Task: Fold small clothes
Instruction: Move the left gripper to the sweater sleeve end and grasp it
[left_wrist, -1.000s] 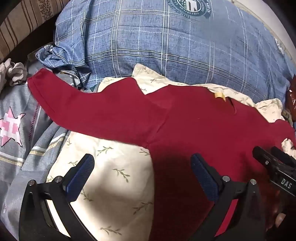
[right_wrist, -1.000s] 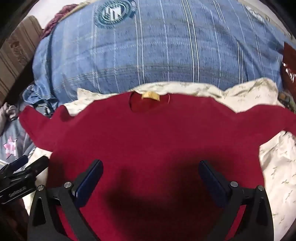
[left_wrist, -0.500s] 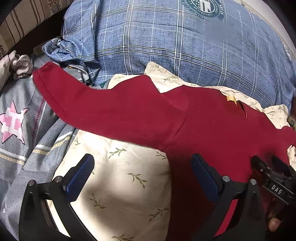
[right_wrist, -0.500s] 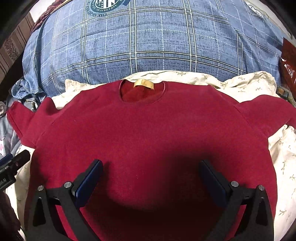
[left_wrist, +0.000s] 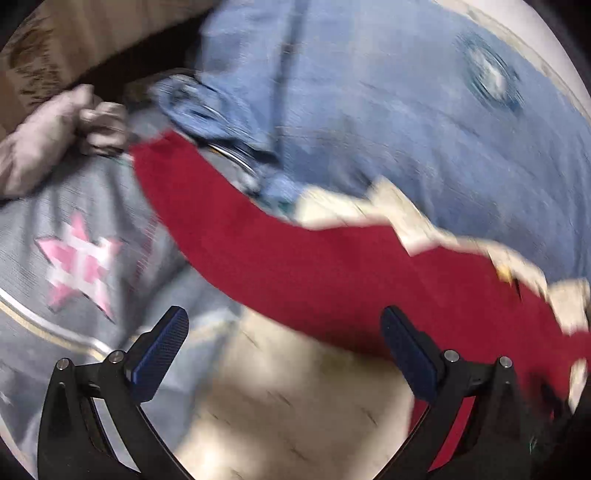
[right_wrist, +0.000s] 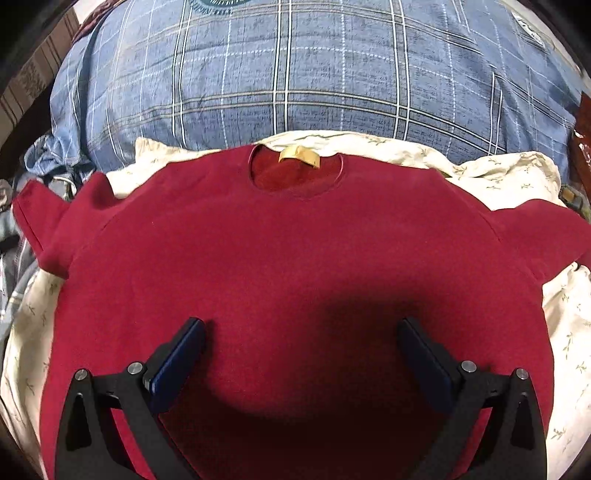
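Red sweater (right_wrist: 295, 266) lies spread flat, front up, on the cream leaf-print sheet (right_wrist: 509, 170), its collar with a yellow tag (right_wrist: 299, 155) toward the blue plaid pillow (right_wrist: 295, 74). We hold our right gripper (right_wrist: 301, 362) wide open above the sweater's body, gripping nothing. Our left gripper (left_wrist: 284, 354) is also wide open and empty, near the left sleeve (left_wrist: 229, 225); that view is blurred.

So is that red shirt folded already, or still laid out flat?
Still spread flat: the red shirt lies face up, neckline showing, both sleeves out sideways.
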